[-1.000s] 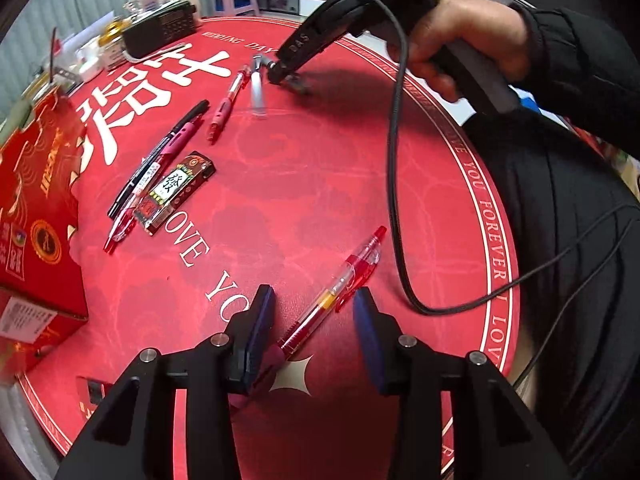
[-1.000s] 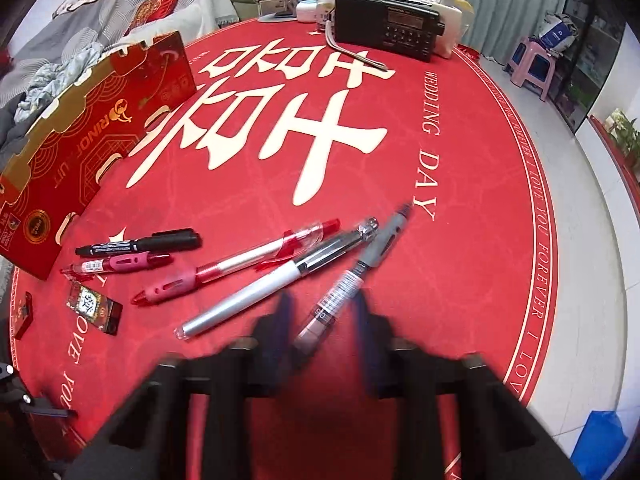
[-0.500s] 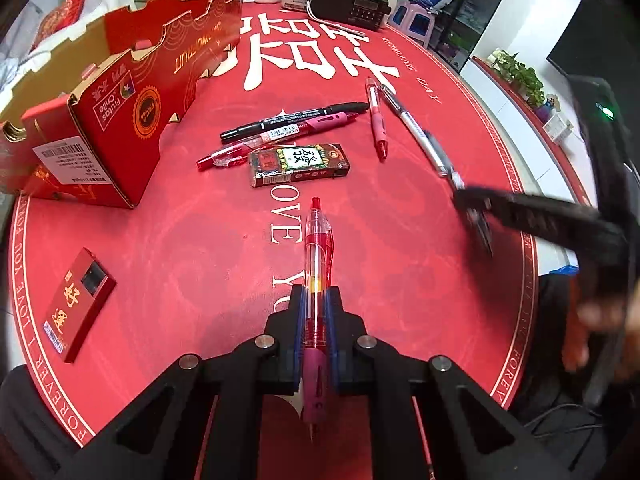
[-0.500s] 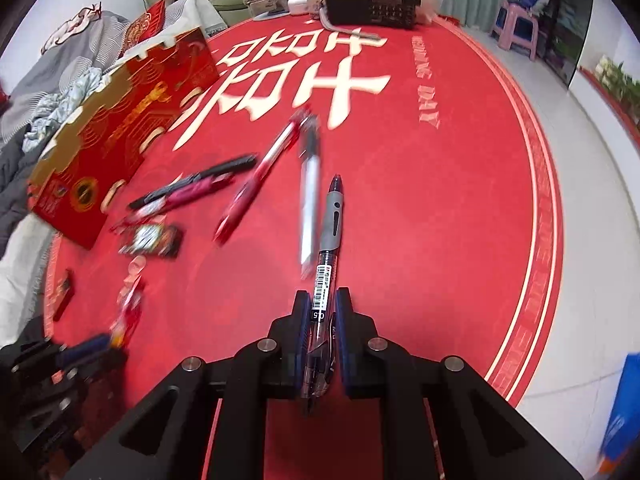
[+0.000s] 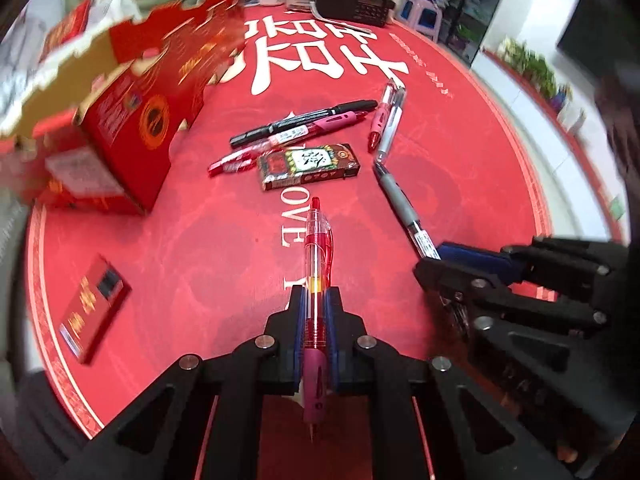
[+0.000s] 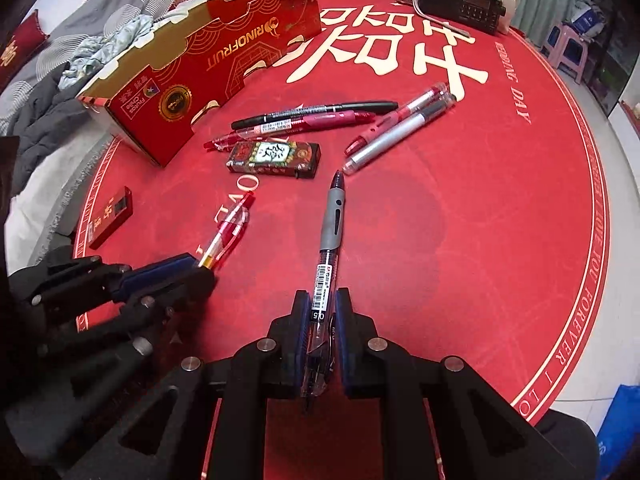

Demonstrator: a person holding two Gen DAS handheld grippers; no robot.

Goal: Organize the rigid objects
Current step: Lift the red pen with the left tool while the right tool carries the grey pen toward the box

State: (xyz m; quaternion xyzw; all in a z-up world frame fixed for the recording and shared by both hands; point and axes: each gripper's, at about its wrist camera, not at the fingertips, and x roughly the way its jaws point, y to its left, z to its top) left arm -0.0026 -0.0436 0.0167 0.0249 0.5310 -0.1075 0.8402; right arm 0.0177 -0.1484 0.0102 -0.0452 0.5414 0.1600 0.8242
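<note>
My left gripper point(image 5: 316, 300) is shut on a clear red pen point(image 5: 318, 240), which sticks out ahead of the fingers over the red table mat. My right gripper point(image 6: 323, 300) is shut on a pen with a grey grip point(image 6: 332, 220) and a barcode label, its tip pointing away. The two grippers hang side by side. The right wrist view has the left gripper point(image 6: 192, 272) at lower left with the red pen point(image 6: 228, 232). In the left wrist view the right gripper point(image 5: 448, 264) is at right with the grey pen point(image 5: 396, 200).
On the mat lie a black marker point(image 6: 316, 112), a pink pen point(image 6: 312, 122), a patterned small box point(image 6: 274, 156), and a red pen beside a silver pen point(image 6: 396, 136). An open red carton point(image 6: 208, 68) stands at left, near a small red box point(image 6: 110, 218). A black radio point(image 6: 464, 2) sits at the back.
The left gripper shut on the red pen and rolled. The right gripper shut on the grey pen and carried it away from the silver pen toward the left gripper.
</note>
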